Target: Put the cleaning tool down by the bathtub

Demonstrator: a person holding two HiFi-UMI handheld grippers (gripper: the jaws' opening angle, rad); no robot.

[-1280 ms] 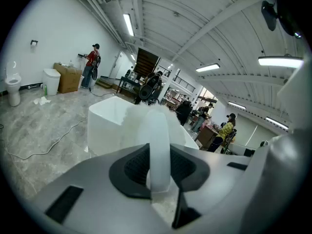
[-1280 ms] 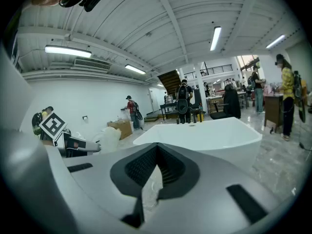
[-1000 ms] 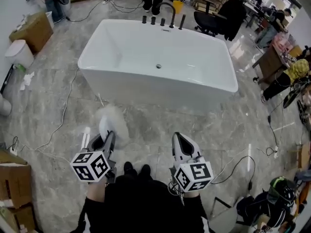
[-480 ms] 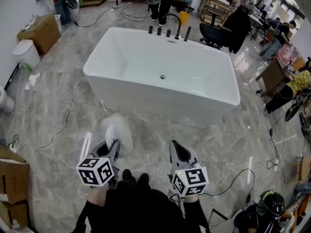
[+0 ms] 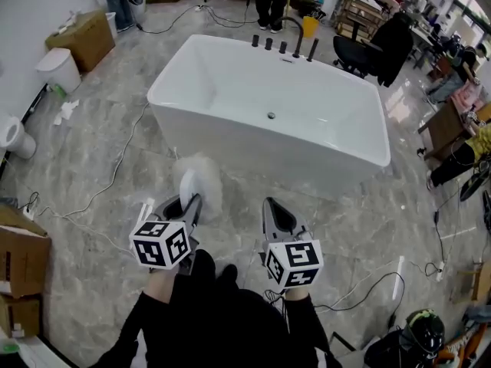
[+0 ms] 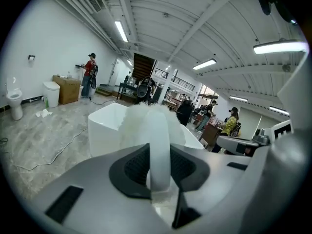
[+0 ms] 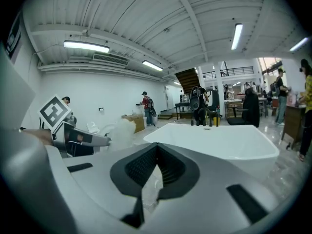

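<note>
The cleaning tool (image 5: 198, 186) is a fluffy white duster head on a flat white handle. My left gripper (image 5: 187, 205) is shut on that handle, and the head points toward the white bathtub (image 5: 201, 135), over the grey marble floor. In the left gripper view the handle (image 6: 160, 147) stands upright between the dark pads of the left gripper (image 6: 160, 168), with the fluffy head (image 6: 139, 123) in front of the bathtub (image 6: 105, 130). My right gripper (image 5: 275, 215) is level with the left one, shut and holding nothing. In its own view the right gripper (image 7: 157, 172) faces the bathtub (image 7: 219, 140).
Black taps (image 5: 282, 47) stand on the tub's far rim. Cables (image 5: 115, 176) trail across the floor left and right. Cardboard boxes (image 5: 21, 263), a white bin (image 5: 59, 69) and a toilet (image 5: 15, 136) are at the left. A black office chair (image 5: 360, 52) stands behind the tub.
The head view has swung, so the bathtub now sits lower and further right in it. Both grippers have drifted slightly right; the left still holds the tool.
</note>
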